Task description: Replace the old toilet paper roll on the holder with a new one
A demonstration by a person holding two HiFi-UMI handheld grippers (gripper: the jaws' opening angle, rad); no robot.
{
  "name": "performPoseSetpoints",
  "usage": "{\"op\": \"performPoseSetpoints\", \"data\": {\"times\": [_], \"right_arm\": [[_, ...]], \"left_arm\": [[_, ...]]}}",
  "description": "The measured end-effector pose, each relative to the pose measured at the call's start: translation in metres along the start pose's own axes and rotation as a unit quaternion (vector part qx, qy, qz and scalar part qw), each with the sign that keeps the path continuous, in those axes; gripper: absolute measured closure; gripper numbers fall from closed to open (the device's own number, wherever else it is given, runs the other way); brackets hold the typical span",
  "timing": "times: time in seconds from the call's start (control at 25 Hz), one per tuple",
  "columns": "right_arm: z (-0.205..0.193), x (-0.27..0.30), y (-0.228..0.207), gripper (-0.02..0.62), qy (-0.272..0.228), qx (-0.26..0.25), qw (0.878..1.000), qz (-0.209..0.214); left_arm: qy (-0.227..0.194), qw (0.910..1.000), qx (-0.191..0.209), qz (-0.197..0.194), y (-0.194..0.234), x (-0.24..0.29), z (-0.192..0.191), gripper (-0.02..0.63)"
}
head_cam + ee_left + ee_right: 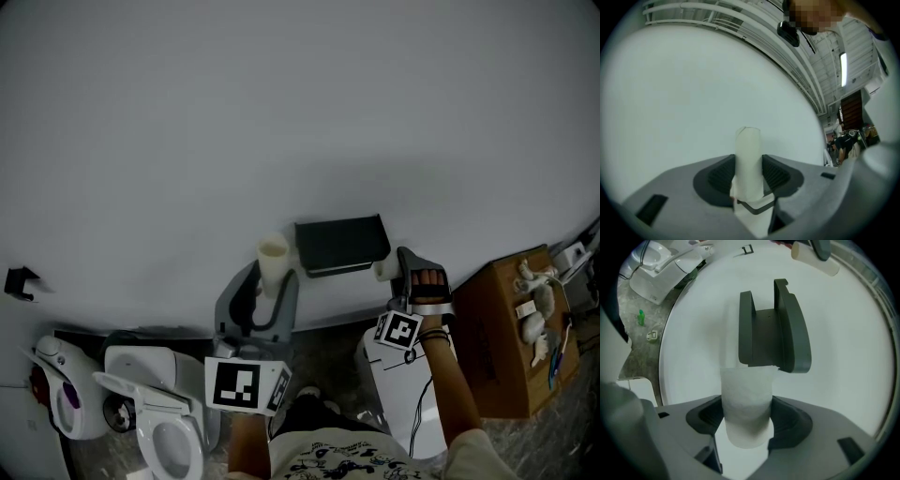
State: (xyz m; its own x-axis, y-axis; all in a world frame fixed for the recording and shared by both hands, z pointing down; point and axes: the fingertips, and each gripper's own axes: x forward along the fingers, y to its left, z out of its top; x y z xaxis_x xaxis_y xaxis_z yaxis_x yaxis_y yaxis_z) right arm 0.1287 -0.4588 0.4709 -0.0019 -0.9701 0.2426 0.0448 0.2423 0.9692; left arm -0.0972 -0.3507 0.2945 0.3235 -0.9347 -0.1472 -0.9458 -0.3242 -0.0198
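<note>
A dark toilet paper holder is fixed to the white wall; in the right gripper view the holder stands just beyond the jaws. My right gripper is shut on a new white paper roll, held by the holder's right end. That roll fills the gap between the right gripper's pads. My left gripper is left of the holder, shut on a thin cream cardboard tube. The tube stands upright between the left gripper's pads, against the bare wall.
A white toilet with its lid up stands at the lower left beside a white appliance. A white bin sits under my right arm. A cardboard box with small items is at the right. A black hook hangs on the wall.
</note>
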Motion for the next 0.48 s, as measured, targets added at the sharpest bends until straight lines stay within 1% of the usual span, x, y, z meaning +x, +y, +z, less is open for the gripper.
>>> {"op": "performPoseSetpoints", "data": {"times": [0.32,0.48], "right_arm": [[0.035,-0.002,-0.002,0.29,-0.012,0.021,0.999,-0.023],[0.057,-0.002,0.004,0.29,-0.02,0.017,0.999,-0.025]], "left_arm": [[-0.001,0.9996,-0.002,0.029,0.02,-0.021,0.002,0.42],[-0.001,0.9992,-0.001,0.041,0.029,-0.032,0.003,0.42]]}}
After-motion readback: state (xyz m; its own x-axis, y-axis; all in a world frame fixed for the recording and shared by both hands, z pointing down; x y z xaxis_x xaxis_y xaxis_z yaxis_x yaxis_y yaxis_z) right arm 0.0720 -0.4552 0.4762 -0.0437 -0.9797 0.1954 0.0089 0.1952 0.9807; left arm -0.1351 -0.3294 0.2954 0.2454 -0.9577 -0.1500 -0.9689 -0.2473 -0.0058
